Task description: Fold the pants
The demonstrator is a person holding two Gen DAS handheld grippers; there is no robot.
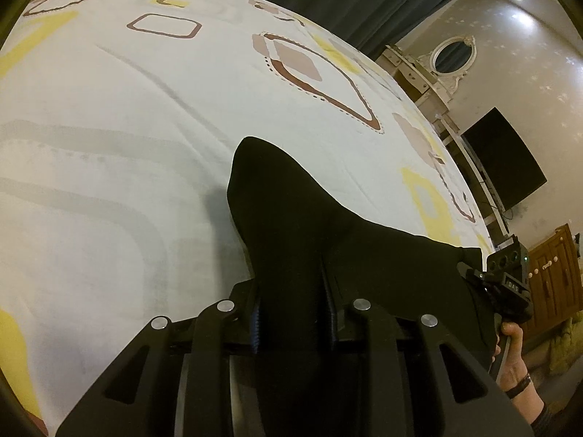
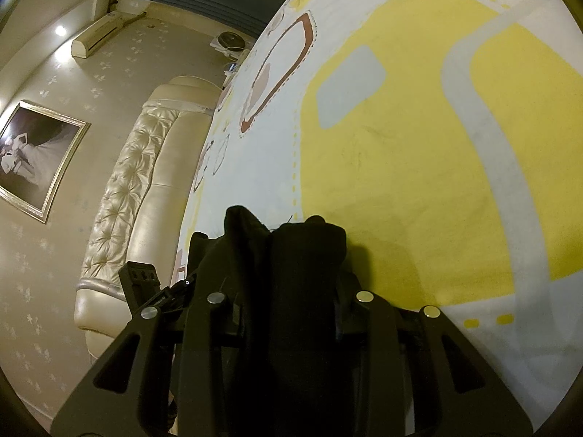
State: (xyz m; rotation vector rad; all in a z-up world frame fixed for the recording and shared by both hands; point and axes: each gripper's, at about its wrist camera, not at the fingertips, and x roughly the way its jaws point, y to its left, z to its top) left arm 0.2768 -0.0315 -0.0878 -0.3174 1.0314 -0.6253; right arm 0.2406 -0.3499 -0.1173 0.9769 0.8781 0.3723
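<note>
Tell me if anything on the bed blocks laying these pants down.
Nothing visible does. The left gripper and right gripper each pinch the black pants above the patterned bedsheet, and the sheet ahead of both shows only its print and creases.

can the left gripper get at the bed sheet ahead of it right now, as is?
Probably not: the left gripper is shut on the black pants, which drape ahead of its fingers. The bed sheet beyond lies bare, so releasing the pants would free the way.
</note>
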